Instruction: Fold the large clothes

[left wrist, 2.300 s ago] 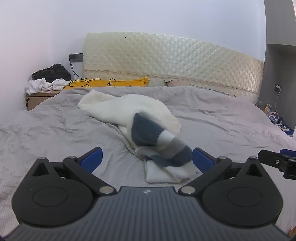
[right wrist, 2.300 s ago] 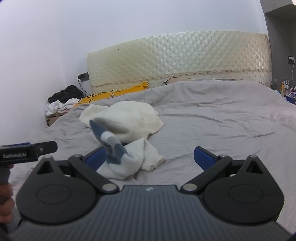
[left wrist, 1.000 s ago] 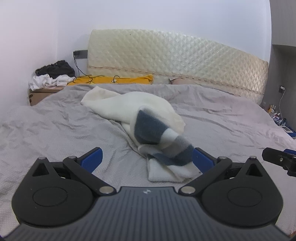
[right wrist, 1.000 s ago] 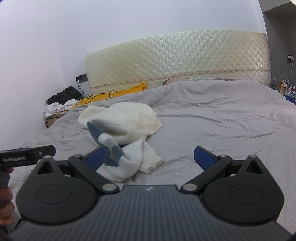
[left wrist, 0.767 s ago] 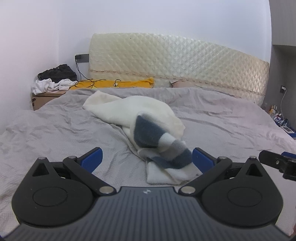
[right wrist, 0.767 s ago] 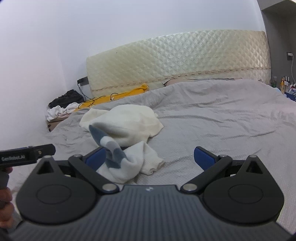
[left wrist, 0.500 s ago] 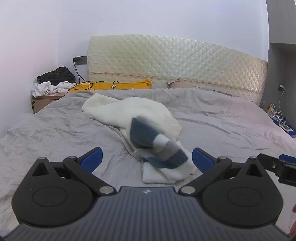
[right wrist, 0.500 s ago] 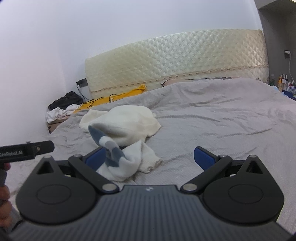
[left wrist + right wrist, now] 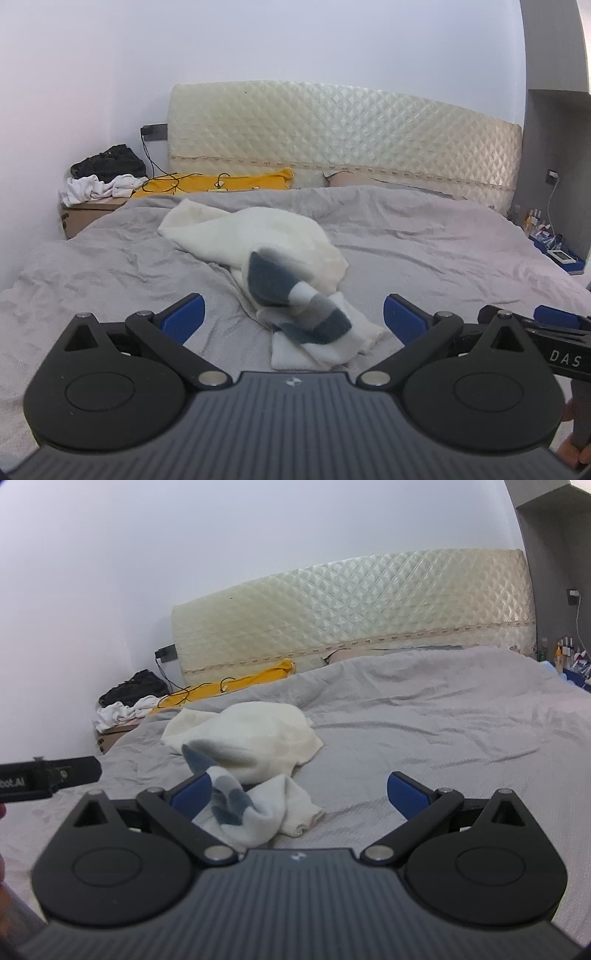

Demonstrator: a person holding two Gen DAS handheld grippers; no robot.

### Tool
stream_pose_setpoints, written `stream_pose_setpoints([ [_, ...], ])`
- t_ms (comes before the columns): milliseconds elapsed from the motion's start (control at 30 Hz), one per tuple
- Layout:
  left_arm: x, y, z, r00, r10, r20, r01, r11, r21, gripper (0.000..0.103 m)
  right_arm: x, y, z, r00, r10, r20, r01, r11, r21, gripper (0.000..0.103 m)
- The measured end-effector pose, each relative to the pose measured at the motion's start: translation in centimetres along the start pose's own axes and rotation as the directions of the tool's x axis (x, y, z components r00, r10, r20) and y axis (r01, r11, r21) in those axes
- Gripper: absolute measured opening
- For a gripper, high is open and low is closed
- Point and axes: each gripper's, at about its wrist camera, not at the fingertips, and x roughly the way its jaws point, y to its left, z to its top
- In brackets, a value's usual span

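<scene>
A crumpled cream sweater (image 9: 280, 236) (image 9: 255, 738) with navy, grey and white striped sleeves (image 9: 295, 306) (image 9: 225, 794) lies bunched in the middle of the grey bed (image 9: 424, 258) (image 9: 443, 731). My left gripper (image 9: 293, 317) hangs open just short of the sweater's near end, with nothing between its blue pads (image 9: 184, 317). My right gripper (image 9: 303, 794) is open too, a little to the right of the heap; its left pad (image 9: 192, 794) overlaps the striped sleeve in the view. Each gripper shows at the edge of the other's view.
A quilted cream headboard (image 9: 343, 140) backs the bed. A yellow cloth with cables (image 9: 218, 182) lies at the head. A bedside box carries black and white clothes (image 9: 103, 177) on the left. Small items and a cable crowd the floor at right (image 9: 554, 247).
Both grippers have drifted slightly and stay open. The sweater lies as before. The right gripper's body shows larger at the left wrist view's right edge.
</scene>
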Motion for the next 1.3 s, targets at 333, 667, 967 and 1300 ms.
stream_pose_setpoints([
  [333, 1.5, -0.2, -1.4, 1.000, -0.003, -0.021, 0.004, 1.000, 0.020, 0.103, 0.2, -0.8, -0.7, 0.999, 0.034, 0.017, -0.034, 0.999, 0.001, 0.103],
  [667, 5.9, 0.6, -2.3, 0.998, -0.022, -0.063, 0.023, 1.000, 0.013, 0.103, 2.0, -1.3, -0.8, 1.000, -0.022, 0.020, 0.022, 1.000, 0.003, 0.103],
  [967, 13.2, 1.3, 1.4, 0.994, -0.019, -0.105, 0.015, 0.999, -0.042, 0.103, 8.9, -2.2, 2.6, 0.999, -0.004, -0.051, 0.008, 0.997, 0.079, 0.103],
  [1300, 24.2, 4.5, 1.5, 0.989, -0.037, -0.141, 0.013, 0.986, -0.165, 0.103, 24.8, -4.4, 2.9, 0.967, 0.136, -0.214, -0.094, 0.976, 0.196, 0.103],
])
